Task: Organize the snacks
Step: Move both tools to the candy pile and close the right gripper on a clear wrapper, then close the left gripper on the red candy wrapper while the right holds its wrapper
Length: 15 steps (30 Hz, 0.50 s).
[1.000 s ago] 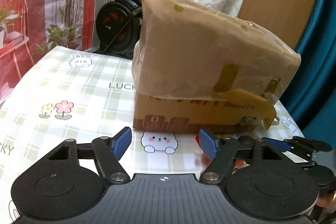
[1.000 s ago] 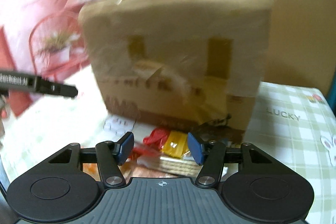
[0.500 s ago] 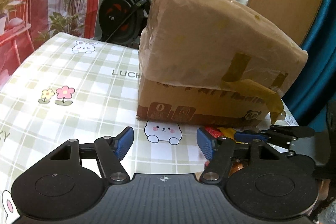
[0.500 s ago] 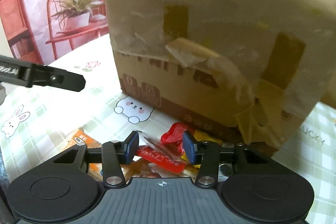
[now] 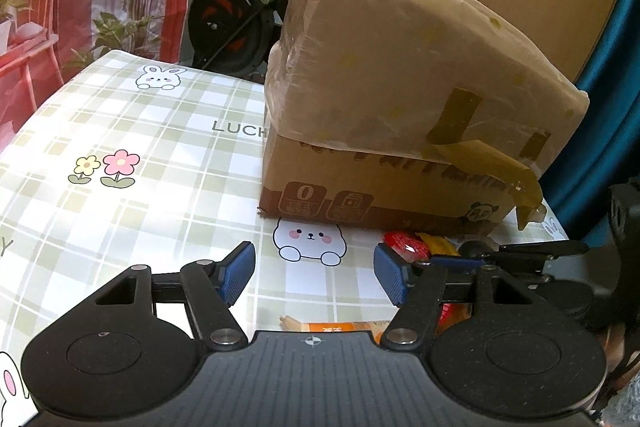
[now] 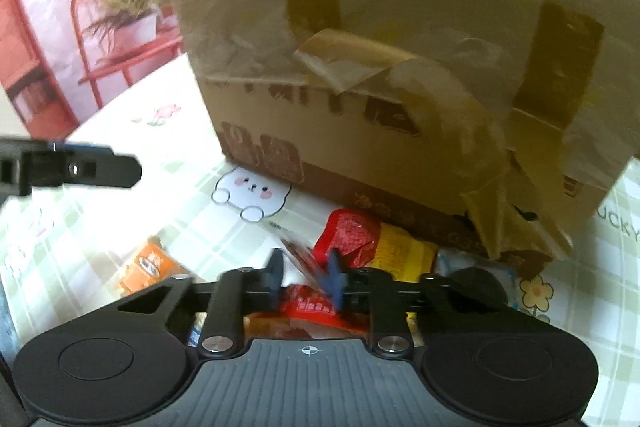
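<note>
A heap of snack packets lies on the checked tablecloth (image 5: 120, 99) at the foot of a taped cardboard box (image 5: 400, 87). In the right wrist view I see a red packet (image 6: 350, 235), a yellow one (image 6: 404, 251) and an orange one (image 6: 150, 265). My right gripper (image 6: 304, 267) is low over the heap. Its jaws are closing, and the blue pads pinch a thin red packet (image 6: 310, 301) in a blurred picture. My left gripper (image 5: 314, 273) stands open over bare cloth with nothing between its fingers, just left of the heap.
The box (image 6: 400, 67) fills the back right of the table, with loose tape hanging off its front corner. An exercise bike (image 5: 236, 15) and a teal curtain (image 5: 612, 107) stand beyond the table. The left gripper's finger (image 6: 80, 169) reaches into the right wrist view.
The right gripper has come forward and down onto the snack heap, and its jaws have narrowed around the thin red packet. The left gripper has stayed nearly where it was.
</note>
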Available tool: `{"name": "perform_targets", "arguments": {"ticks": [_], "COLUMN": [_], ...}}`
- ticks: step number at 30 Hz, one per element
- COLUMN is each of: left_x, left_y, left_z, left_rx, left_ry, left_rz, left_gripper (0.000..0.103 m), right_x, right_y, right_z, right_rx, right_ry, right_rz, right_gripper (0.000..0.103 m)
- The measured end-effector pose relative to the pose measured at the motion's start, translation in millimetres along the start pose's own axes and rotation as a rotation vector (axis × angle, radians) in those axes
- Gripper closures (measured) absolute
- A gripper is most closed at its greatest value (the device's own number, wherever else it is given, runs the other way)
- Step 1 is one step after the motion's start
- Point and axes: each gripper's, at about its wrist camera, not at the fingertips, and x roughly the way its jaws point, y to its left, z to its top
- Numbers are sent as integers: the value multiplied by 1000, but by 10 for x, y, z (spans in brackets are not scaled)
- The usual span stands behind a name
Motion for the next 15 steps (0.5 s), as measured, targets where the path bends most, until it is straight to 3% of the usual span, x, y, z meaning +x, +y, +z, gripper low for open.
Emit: {"name": "perform_targets", "arguments": {"ticks": [6, 15], "left_x": [-3, 36], "left_y": [-22, -93], "left_z": [-14, -89], "left_rx": [7, 33], "left_ry": [4, 33], "left_rz": [-2, -26], "left_gripper": [36, 37], "right_x": [-270, -627], "right_y": [-97, -249], "right_z": [20, -134], "right_rx": [72, 146], "right_ry": [-98, -194], "right_rz": [32, 3], "right_gripper": [99, 100]}}
